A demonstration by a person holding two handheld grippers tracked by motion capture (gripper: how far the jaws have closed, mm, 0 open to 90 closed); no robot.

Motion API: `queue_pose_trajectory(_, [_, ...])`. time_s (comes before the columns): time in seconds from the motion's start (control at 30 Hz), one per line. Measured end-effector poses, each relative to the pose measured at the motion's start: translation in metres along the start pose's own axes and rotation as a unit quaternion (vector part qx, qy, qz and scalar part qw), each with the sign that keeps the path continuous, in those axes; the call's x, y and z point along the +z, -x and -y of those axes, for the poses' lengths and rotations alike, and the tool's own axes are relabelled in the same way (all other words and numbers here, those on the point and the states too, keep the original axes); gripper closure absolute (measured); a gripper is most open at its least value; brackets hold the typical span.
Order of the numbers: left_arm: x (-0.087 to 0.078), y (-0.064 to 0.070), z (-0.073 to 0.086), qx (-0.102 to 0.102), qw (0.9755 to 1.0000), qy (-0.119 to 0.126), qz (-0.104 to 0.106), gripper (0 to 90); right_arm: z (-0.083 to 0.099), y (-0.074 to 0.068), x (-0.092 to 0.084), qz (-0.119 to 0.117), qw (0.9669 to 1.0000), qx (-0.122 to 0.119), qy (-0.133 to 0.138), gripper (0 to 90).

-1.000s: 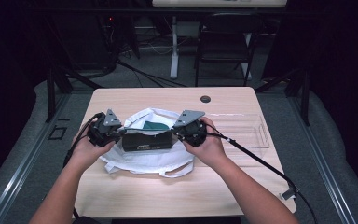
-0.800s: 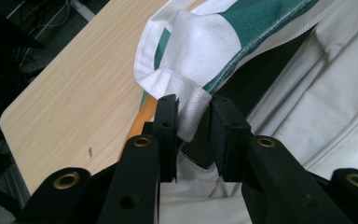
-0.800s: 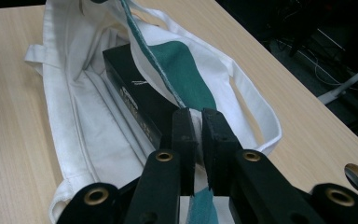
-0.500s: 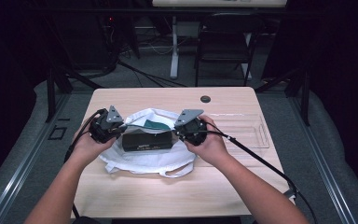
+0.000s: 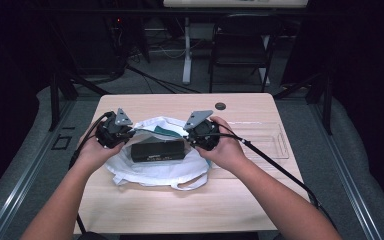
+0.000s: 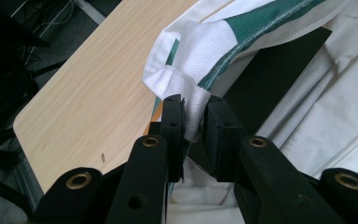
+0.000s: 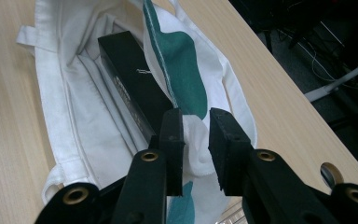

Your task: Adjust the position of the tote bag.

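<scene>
Broadly, the wooden table [image 5: 145, 205] is carrying a white cloth bag [image 5: 150, 170] with green printing, lying flat near its middle, and a clear plastic tray [image 5: 270, 142] is sitting just beside it on the person's right. A long black box [image 5: 158, 150] is lying across the bag's mouth, partly tucked under the upper layer of fabric.

The left gripper [image 6: 193, 119] is pinching a folded bit of the bag's hem; its jaws have just been closing, and the white cloth is sitting squeezed between the pads. The right gripper [image 7: 196, 135] is working the opposite rim; its jaws have just been opening, and a gap is showing beside the cloth lying between them, so it is probably letting go rather than clamping.

The bag is looking soft, light and floppy, likely sagging wherever it is not held, so the stitched hem is the surest place to take it. The box is looking stiff and smooth; it may slide against the cloth, so the mouth needs holding wide on both sides.
</scene>
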State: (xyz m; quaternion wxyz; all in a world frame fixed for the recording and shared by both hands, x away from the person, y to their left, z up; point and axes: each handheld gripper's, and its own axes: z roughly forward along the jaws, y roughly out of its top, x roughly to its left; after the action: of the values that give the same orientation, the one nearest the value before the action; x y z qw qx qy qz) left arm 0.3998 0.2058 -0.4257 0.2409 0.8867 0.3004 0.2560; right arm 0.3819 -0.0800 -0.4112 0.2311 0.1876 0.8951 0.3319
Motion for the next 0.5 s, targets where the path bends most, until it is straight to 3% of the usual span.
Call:
queue_pose_trajectory(0.33, [0.000, -0.005, -0.006, -0.002, 1.0000, -0.004, -0.002, 80.1, -0.021, -0.001, -0.002, 0.001, 0.9998, -0.019, -0.001, 72.9])
queue_pose_trajectory(0.5, [0.002, -0.008, -0.007, -0.007, 1.0000, -0.005, -0.001, 80.4, -0.033, 0.002, 0.005, -0.018, 0.9996, -0.022, -0.002, 71.9])
